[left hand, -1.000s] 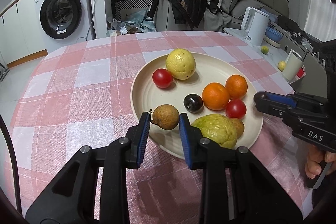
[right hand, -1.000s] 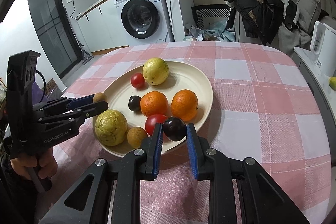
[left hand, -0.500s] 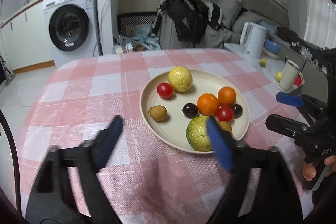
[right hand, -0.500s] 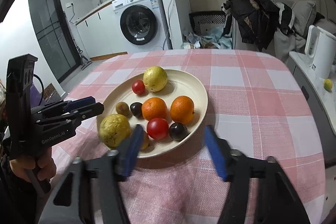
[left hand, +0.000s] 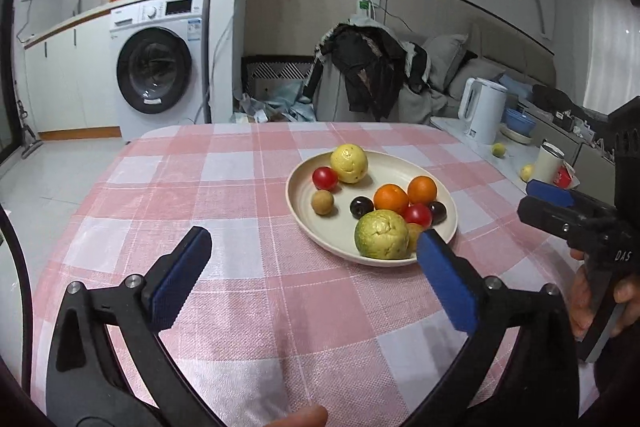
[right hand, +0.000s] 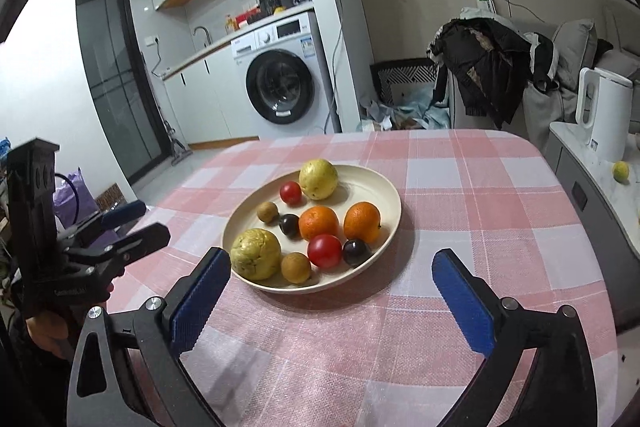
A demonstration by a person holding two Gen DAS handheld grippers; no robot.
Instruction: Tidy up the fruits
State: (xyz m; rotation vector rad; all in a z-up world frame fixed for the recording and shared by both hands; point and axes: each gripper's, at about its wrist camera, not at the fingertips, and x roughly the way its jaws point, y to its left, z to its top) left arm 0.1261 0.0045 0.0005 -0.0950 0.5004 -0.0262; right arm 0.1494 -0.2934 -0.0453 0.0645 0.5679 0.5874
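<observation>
A cream plate (left hand: 316,223) (right hand: 386,183) on the pink checked tablecloth holds several fruits: a yellow guava (left hand: 349,163) (right hand: 318,178), a green guava (left hand: 381,234) (right hand: 256,253), two oranges (left hand: 391,197) (right hand: 362,221), two tomatoes (right hand: 324,250), two dark plums (right hand: 356,251) and two small brown fruits (left hand: 322,202) (right hand: 295,267). My left gripper (left hand: 312,241) is open and empty, above the cloth short of the plate. My right gripper (right hand: 332,261) is open and empty, also pulled back from the plate. Each gripper shows at the edge of the other's view.
The table (left hand: 224,187) ends at a rounded far edge. A washing machine (left hand: 160,67) stands beyond on the left, a chair heaped with clothes (left hand: 372,67) behind. A side counter on the right carries a white kettle (left hand: 482,115), a cup (left hand: 548,163) and small fruits.
Both grippers opened and let go of their fruits, the left a small brown fruit, the right a dark plum, onto the plate. Both then drew back from the plate.
</observation>
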